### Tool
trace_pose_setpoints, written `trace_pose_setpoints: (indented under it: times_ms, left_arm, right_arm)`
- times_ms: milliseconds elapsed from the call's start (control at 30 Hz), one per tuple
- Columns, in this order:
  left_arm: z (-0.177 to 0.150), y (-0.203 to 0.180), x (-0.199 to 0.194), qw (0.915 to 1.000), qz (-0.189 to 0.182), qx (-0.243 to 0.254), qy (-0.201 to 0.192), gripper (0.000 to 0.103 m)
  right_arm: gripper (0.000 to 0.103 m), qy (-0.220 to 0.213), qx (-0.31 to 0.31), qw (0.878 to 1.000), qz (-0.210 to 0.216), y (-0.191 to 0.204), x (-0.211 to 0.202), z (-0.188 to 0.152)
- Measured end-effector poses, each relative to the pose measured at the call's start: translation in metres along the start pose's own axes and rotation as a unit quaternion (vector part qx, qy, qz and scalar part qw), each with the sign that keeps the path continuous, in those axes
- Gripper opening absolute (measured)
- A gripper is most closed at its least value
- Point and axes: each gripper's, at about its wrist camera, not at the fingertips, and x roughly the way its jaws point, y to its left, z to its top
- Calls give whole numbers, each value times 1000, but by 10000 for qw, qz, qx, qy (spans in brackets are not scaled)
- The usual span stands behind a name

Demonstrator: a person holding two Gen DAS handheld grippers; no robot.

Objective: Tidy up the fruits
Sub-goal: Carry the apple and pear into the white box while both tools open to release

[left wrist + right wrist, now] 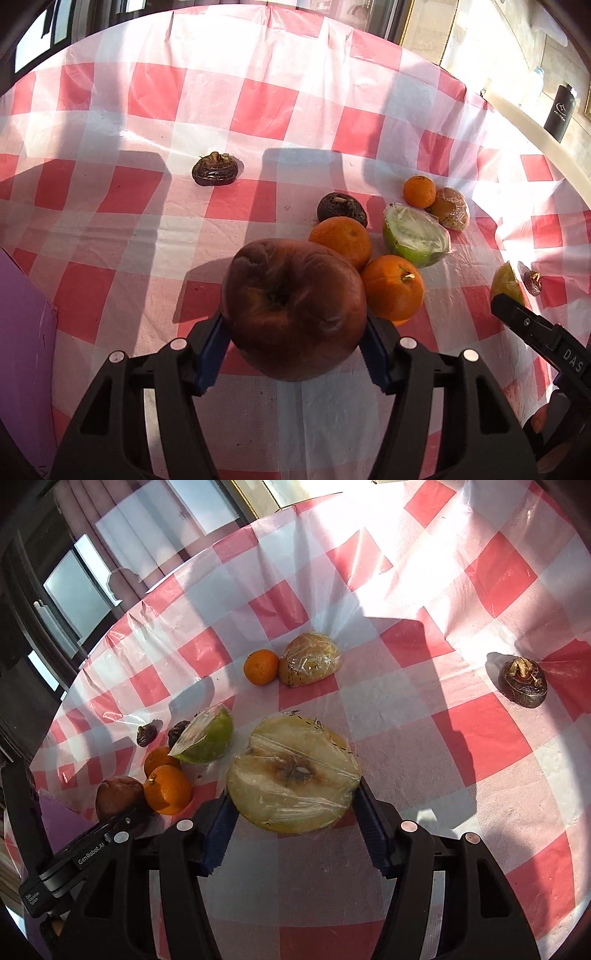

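My left gripper (295, 332) is shut on a wrinkled dark red apple (295, 306), which also shows in the right wrist view (118, 795). My right gripper (293, 808) is shut on a plastic-wrapped yellow pear half (293, 775), cut face up, just above the cloth. On the table lie three oranges (393, 286) (341, 240) (419, 191), a wrapped green fruit half (415, 236), a wrapped brown fruit half (450, 208) and dark water chestnuts (215, 169) (341, 208) (522, 683).
The red-and-white checked tablecloth (258, 103) covers a round table. A purple box (22, 332) stands at the left edge. A black bottle (561, 112) stands beyond the table's far right. The right gripper's body (543, 332) is at the right edge of the left wrist view.
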Motion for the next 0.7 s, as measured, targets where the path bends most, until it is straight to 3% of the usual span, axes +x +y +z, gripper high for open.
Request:
trace_pose_setpoints:
  times_ms: [100,233,333,533,700]
  left_arm:
    - [-19,-3,-20,9999,-47,-112,-84,63]
    - [-60,-20,-61,9990,-325,244,-168,63]
    - [-90,-28,-91,9971,-362,635,-222,63]
    - [-132,-21,-146,9950,-464,848,-260,63]
    - [-143,-26,-189,9905,-615,1095,-570,63]
  right_arm:
    - [60,14,68,10000,70,-1,-1,1]
    - [60,62,314,9993,210,-5,-12,-7]
    - [60,-70,683,9967,431,-2,-36,-35]
    - [60,-294,754,9946,654,33,-86,-105]
    - [60,-219,453,9972,545,57,-99,-125]
